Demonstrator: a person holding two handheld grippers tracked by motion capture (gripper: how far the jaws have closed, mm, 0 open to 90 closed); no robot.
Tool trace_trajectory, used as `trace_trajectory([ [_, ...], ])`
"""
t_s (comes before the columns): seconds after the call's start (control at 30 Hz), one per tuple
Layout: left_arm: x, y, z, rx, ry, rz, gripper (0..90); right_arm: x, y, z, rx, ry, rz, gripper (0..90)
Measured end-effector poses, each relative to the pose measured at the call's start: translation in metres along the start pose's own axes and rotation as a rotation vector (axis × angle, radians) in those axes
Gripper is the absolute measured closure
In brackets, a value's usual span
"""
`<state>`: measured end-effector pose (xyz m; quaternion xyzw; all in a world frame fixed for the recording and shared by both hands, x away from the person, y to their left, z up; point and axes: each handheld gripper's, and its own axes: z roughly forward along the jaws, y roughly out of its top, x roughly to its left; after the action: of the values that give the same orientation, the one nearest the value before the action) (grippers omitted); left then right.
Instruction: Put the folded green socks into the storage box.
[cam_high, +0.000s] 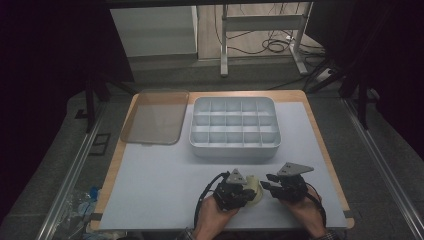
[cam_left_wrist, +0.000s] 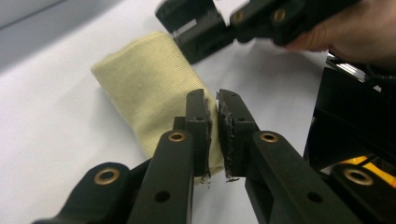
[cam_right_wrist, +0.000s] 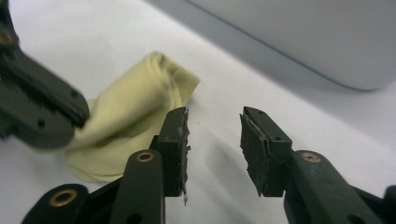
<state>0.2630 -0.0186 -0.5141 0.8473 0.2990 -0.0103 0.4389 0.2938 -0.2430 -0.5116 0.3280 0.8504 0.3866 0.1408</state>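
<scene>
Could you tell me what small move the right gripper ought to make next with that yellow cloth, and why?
Probably ease the right gripper sideways toward the yellow cloth and close on its free end. Its jaws stand open beside the cloth with nothing between them, while the left gripper looks nearly shut at the cloth's other edge.

Dim light is falling on a wooden-edged table (cam_high: 311, 121) standing on grey floor (cam_high: 380, 170), while cables (cam_high: 272, 46) are lying beneath a white metal frame (cam_high: 260, 22) behind it.

Left gripper (cam_left_wrist: 214, 135) jaws hid the near corner of the yellow cloth (cam_left_wrist: 149, 93) between the fingertips (cam_left_wrist: 198, 116), whether pinched unclear; the other gripper (cam_left_wrist: 224, 28) beyond was blurred, edge-cropped.
</scene>
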Motion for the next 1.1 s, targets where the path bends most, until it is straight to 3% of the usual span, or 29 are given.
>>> trace_trajectory([
  [0.2, -0.001, -0.002, 0.008, 0.017, -0.015, 0.002, 77.4, -0.004, 0.007, -0.01, -0.037, -0.009, 0.011, 56.9],
  [0.5, 0.0, -0.003, 0.012, 0.017, -0.019, 0.021, 73.9, 0.001, 0.018, -0.011, -0.077, 0.03, 0.006, 51.8],
  [0.67, 0.0, -0.004, 0.012, 0.018, -0.023, 0.029, 71.4, 0.008, 0.021, -0.001, -0.068, 0.055, -0.006, 49.9],
  [0.87, -0.001, -0.006, 0.011, 0.001, -0.037, 0.027, 65.5, 0.006, 0.013, 0.011, -0.022, 0.032, -0.004, 50.4],
  [1.1, 0.003, -0.008, -0.006, -0.014, -0.004, 0.021, 60.3, 0.006, 0.009, 0.014, -0.018, 0.025, -0.006, 50.5],
])
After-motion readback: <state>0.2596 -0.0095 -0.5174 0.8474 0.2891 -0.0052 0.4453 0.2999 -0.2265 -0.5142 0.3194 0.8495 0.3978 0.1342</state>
